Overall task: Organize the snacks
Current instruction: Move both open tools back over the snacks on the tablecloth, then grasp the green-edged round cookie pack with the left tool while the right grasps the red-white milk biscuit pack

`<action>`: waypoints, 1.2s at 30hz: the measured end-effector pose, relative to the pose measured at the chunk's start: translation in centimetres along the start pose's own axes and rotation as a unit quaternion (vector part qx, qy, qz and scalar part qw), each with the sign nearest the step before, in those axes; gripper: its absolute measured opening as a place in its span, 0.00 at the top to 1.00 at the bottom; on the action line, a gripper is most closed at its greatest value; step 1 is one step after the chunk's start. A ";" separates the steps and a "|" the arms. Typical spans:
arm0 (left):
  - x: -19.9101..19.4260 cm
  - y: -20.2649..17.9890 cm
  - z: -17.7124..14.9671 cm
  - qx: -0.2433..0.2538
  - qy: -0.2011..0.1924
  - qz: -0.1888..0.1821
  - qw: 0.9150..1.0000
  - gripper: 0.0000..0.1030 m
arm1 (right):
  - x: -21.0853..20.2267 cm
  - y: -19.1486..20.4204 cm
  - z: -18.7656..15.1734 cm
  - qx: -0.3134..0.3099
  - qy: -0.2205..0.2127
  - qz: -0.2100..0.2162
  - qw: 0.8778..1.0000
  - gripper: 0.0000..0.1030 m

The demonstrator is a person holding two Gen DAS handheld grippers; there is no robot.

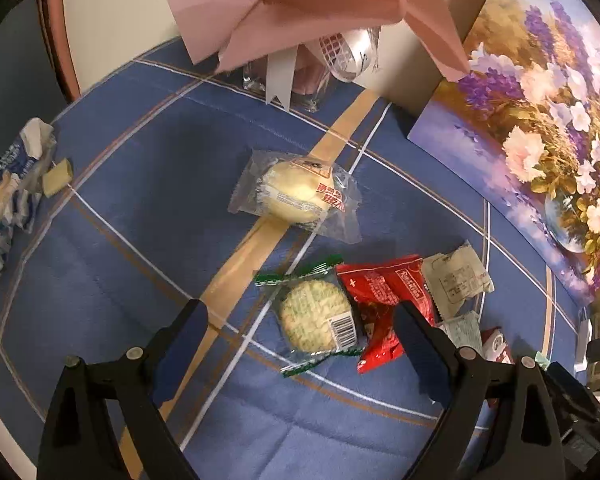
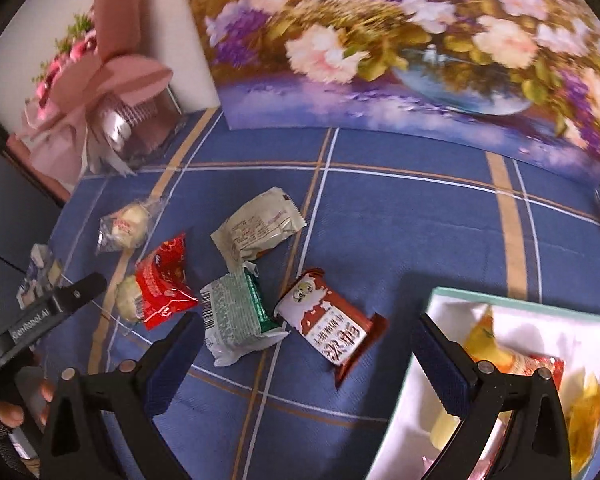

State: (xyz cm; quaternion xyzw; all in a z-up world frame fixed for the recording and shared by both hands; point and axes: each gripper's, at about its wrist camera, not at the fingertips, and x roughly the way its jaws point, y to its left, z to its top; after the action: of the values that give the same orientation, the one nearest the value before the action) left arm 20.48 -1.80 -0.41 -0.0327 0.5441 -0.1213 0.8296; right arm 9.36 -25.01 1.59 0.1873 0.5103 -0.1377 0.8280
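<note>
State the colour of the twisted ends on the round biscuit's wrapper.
Green, clearest in the left wrist view on the round biscuit's wrapper.

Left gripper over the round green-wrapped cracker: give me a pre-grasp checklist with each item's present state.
1. Left gripper jaws wide open: ok.
2. Left gripper empty: ok.
3. Round cracker lies between the fingers' line: ok.
4. Cracker clear of neighbours: not ok; the red packet touches or overlaps its edge.
5. Right gripper open and empty: ok.
6. White box has room for more snacks: cannot tell; only part of it shows.
</note>
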 end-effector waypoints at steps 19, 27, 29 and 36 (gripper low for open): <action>6.0 -0.2 0.3 -0.019 0.047 0.010 0.999 0.27 | 5.9 0.1 0.5 -0.051 0.057 -0.026 0.997 0.18; 5.8 1.1 0.5 -0.041 0.046 0.014 0.998 0.40 | 5.5 -0.2 0.2 -0.060 0.063 -0.046 0.995 0.28; 5.8 1.1 0.5 -0.038 0.047 0.016 0.998 0.41 | 5.6 0.0 -0.1 -0.066 0.066 -0.051 0.994 0.28; 6.4 0.0 0.7 -0.010 0.048 0.038 0.998 0.41 | 7.0 0.4 -0.5 -0.071 0.080 -0.067 0.992 0.29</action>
State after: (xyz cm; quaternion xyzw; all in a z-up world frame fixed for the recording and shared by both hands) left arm 23.52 -3.40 -5.80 -0.0146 0.5853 -0.0851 0.8062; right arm 12.24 -24.65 -4.85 0.1038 0.5947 -0.1403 0.7848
